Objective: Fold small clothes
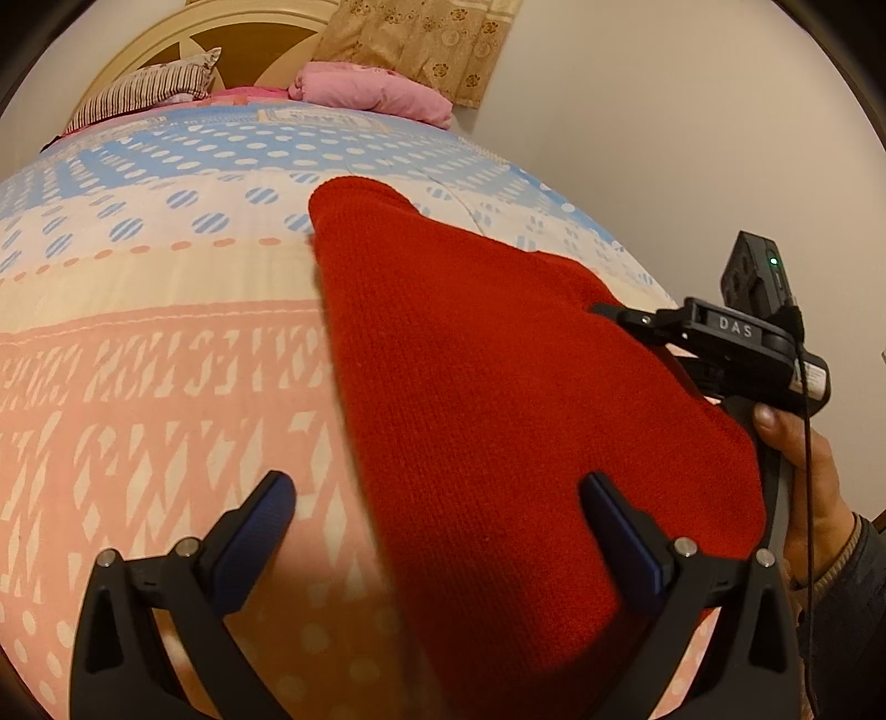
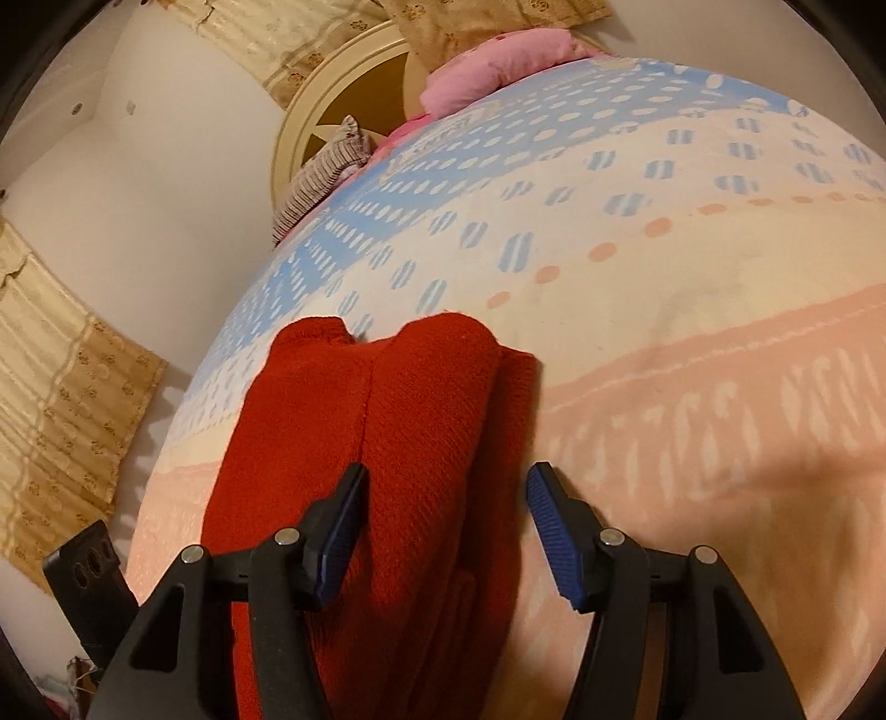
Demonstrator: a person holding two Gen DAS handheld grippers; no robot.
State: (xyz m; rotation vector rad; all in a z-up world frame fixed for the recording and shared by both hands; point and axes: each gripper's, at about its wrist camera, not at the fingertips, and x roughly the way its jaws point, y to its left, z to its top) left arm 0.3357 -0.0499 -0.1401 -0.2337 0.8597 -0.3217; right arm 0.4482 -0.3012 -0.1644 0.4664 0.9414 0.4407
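A red knitted garment (image 1: 498, 387) lies folded lengthwise on the bed, narrow end toward the headboard. My left gripper (image 1: 440, 498) is open wide just above its near end; one blue pad (image 1: 266, 520) is over bare sheet, the other over the knit. In the right wrist view the same garment (image 2: 432, 399) shows a folded top layer with a seam. My right gripper (image 2: 446, 498) hovers open over its right half, pads apart and not pressing the cloth. A hand (image 1: 797, 443) holds the right tool's black housing (image 1: 742, 343) at the garment's right edge.
The bedsheet (image 1: 166, 360) is patterned in blue, cream and pink. A striped pillow (image 1: 149, 88) and a pink pillow (image 1: 371, 94) lie by the round headboard (image 1: 243, 39). A beige curtain (image 2: 61, 376) hangs beside the bed. The wall (image 1: 664, 138) stands at the right.
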